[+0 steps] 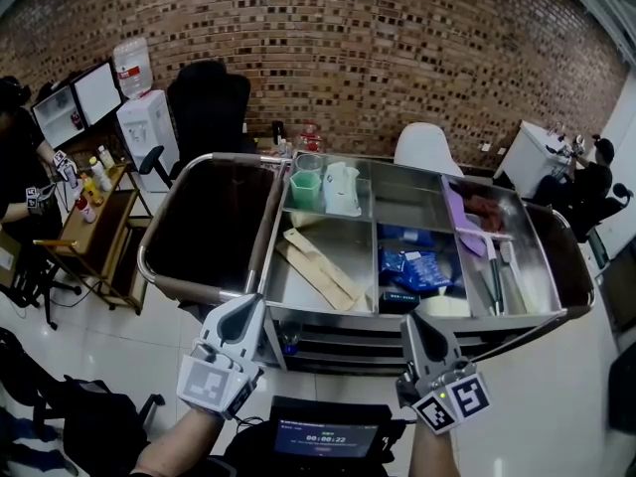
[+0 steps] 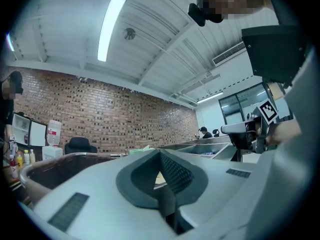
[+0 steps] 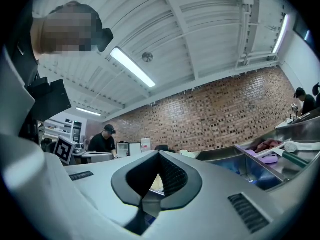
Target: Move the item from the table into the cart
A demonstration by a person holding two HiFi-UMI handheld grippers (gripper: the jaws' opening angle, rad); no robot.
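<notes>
Steel cart (image 1: 397, 203) before a brick wall (image 1: 397, 48); left gripper (image 1: 246, 306) and right gripper (image 1: 413, 324) clenched (both empty).

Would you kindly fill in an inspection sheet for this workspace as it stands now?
Surface: steel table with open compartments; dark-lined cart at its left.
Job's things: green cup, white container, wooden slats, blue packets, purple utensil, all in compartments.
Clutter: brushes in the right compartment.
Grippers: left gripper and right gripper both shut, empty, at the near edge.
Cables: nothing seen.
Surroundings: brick wall, water dispenser, black chair, left person, right person.
</notes>
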